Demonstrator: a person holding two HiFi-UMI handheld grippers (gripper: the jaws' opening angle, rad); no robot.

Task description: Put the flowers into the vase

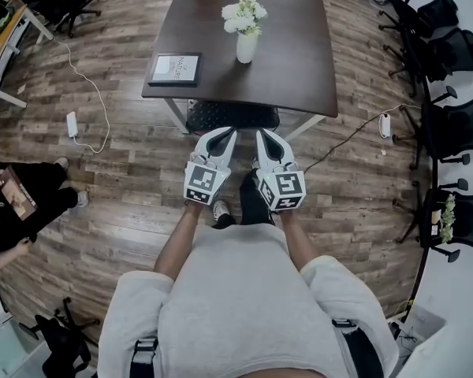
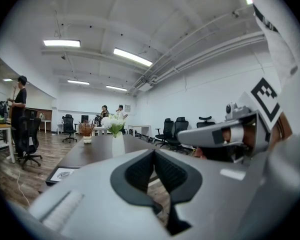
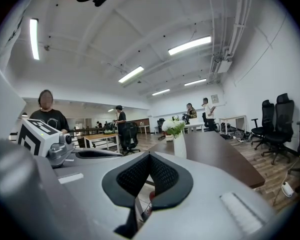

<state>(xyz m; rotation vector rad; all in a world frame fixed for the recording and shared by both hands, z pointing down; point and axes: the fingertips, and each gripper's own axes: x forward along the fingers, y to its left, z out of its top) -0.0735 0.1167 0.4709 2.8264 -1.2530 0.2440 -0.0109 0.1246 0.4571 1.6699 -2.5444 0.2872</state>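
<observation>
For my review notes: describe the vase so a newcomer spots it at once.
Start at the long dark table on the wooden floor. Near its middle stands the vase, white and upright, holding white flowers, unlike the flat framed card nearby.

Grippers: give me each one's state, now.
Left gripper: shut, holding nothing.
Right gripper: shut, holding nothing.

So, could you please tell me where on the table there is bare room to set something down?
The table is bare along its whole right side, from the vase to the right edge, and along the near edge right of the framed card. The card fills the near-left corner; the vase with flowers stands mid-table.
</observation>
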